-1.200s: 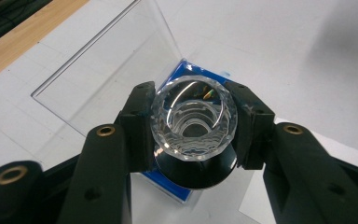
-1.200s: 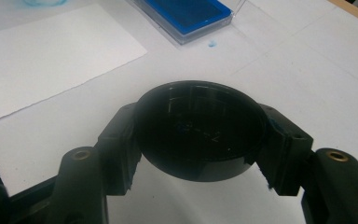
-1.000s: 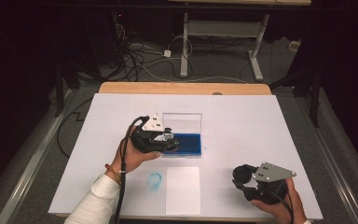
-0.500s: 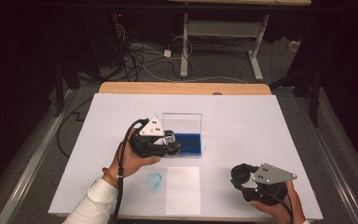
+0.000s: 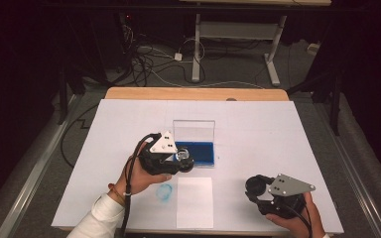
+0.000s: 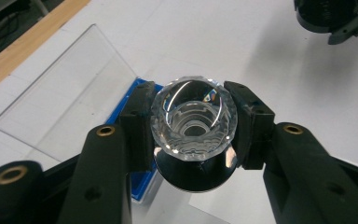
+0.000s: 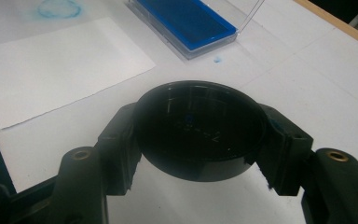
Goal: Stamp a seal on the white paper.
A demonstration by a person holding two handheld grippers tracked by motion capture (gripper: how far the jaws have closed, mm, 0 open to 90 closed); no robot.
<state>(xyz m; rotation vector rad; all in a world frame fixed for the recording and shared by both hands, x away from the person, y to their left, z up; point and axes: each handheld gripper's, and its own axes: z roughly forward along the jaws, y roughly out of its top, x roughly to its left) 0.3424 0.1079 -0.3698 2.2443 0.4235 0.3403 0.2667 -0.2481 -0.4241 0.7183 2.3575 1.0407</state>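
My left gripper [image 5: 181, 161] is shut on a stamp [image 5: 183, 157] with a clear faceted crystal knob [image 6: 194, 119] and a round black base. It holds the stamp at the near left corner of the open blue ink pad [image 5: 202, 151], whose clear lid [image 5: 194, 130] stands upright behind it. My right gripper [image 5: 256, 187] is near the front right of the table, shut on a round black cap [image 7: 200, 135]. A white sheet of paper [image 5: 194, 201] lies between the two hands. The blue ink pad [image 7: 186, 21] and the paper [image 7: 60, 60] lie beyond the cap in the right gripper view.
A blue ink smudge [image 5: 164, 191] marks the white table cover [image 5: 278, 134] left of the paper, and a small blue dot [image 7: 217, 59] lies beside the pad. A wooden edge [image 5: 193, 94] runs along the far side. Cables and a desk frame [image 5: 233, 34] lie on the floor beyond.
My left gripper has drifted a little toward the near edge with the stamp in it. The right hand and the cap have stayed in place.
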